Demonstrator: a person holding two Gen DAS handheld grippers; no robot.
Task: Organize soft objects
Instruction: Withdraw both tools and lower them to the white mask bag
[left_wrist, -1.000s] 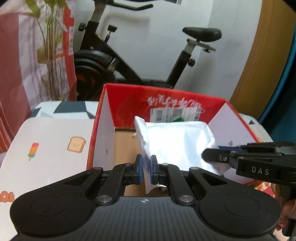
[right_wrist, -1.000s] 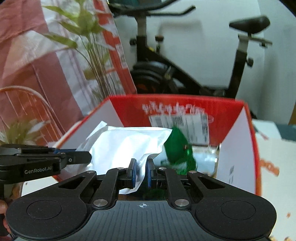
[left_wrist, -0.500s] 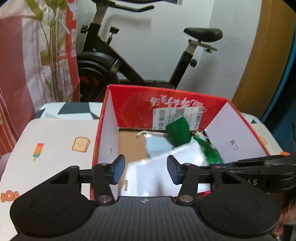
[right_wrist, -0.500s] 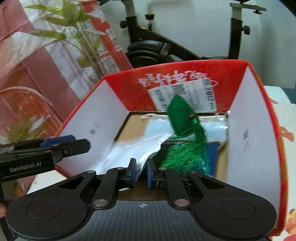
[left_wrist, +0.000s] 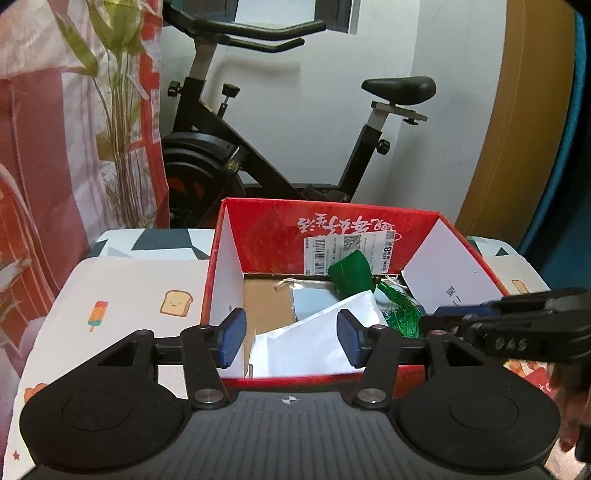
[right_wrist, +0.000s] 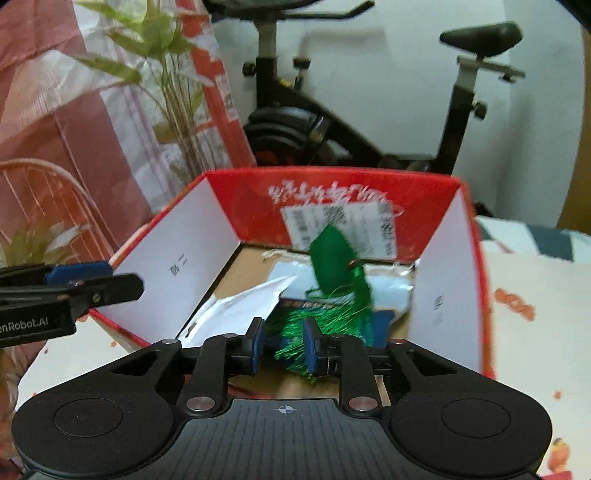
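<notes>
A white plastic bag (left_wrist: 306, 347) lies loose inside the red cardboard box (left_wrist: 332, 210), against its near wall. My left gripper (left_wrist: 290, 341) hangs over the box's near edge, its jaws opening wide; the bag shows below the gap, untouched by the pads. A green tasselled ornament (left_wrist: 351, 275) leans on the far wall. In the right wrist view, my right gripper (right_wrist: 283, 345) has its jaws opening a little. The green tassel strands (right_wrist: 325, 321) show through the gap, and the white bag (right_wrist: 240, 314) lies just to its left, free of the pads.
A light blue pouch (right_wrist: 391, 291) and a blue packet (right_wrist: 295, 304) lie on the box floor. The box stands on a cloth printed with toast (left_wrist: 176, 302). An exercise bike (left_wrist: 258, 155), a plant (right_wrist: 173, 85) and a red-and-white curtain (left_wrist: 44, 155) stand behind.
A second ago both grippers held the white bag up above the box. The left let go first and the bag fell in; the right has now let go too.
</notes>
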